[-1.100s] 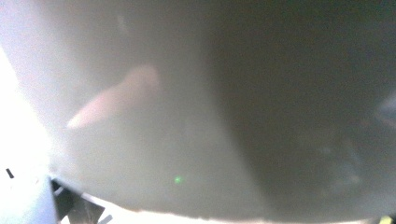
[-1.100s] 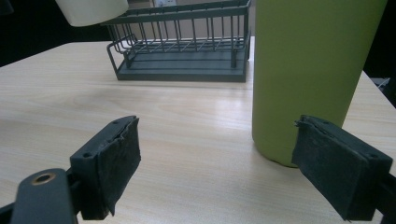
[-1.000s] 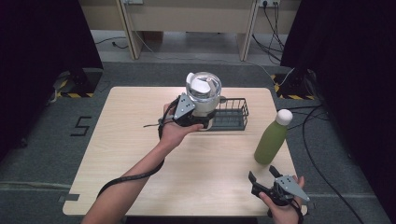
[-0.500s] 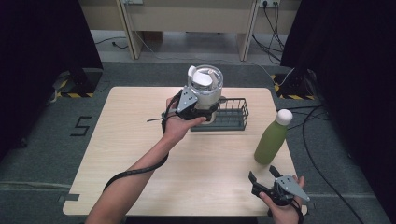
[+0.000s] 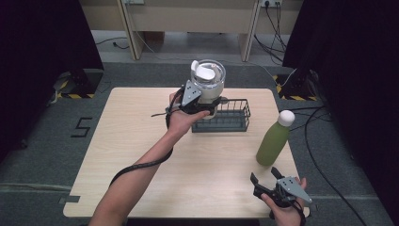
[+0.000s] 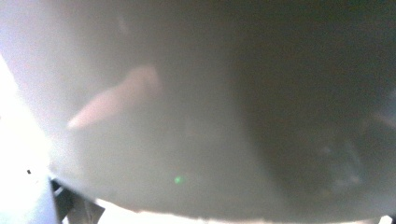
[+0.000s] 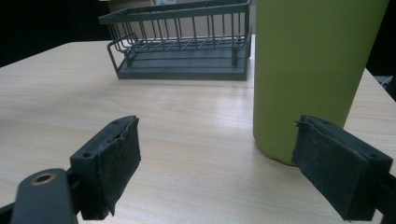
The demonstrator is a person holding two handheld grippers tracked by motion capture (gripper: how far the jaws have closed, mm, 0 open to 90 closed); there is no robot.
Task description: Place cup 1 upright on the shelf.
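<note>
**Left gripper holds the white cup over the wire basket; right gripper rests open by the green bottle**

The wooden table [image 5: 141, 155] carries everything, and both grippers work above it. Just beyond and to the right of the left gripper [image 5: 200, 101] stands the dark wire basket [image 5: 230, 120], its near rail touching or just below that gripper's jaws; seen from the right gripper [image 7: 215, 158], the same basket [image 7: 182, 46] lies well ahead and to the left, with nothing inside it. The green bottle [image 5: 274, 140] with a white cap stands upright just ahead of the right gripper [image 5: 270, 186], and in the right gripper view its body [image 7: 313, 70] rises close in front of the right-hand jaw, not between the jaws.

The white cup [image 5: 207, 84] with a clear lid sits in the left gripper, lifted above the left end of the basket and roughly upright. In the left gripper view the cup's pale wall [image 6: 187, 116] is pressed right up to the camera, blurred. The left gripper is clamped on the cup.

The right gripper's jaws stand apart with bare table between them, gripping nothing, low at the table's near right edge.
</note>
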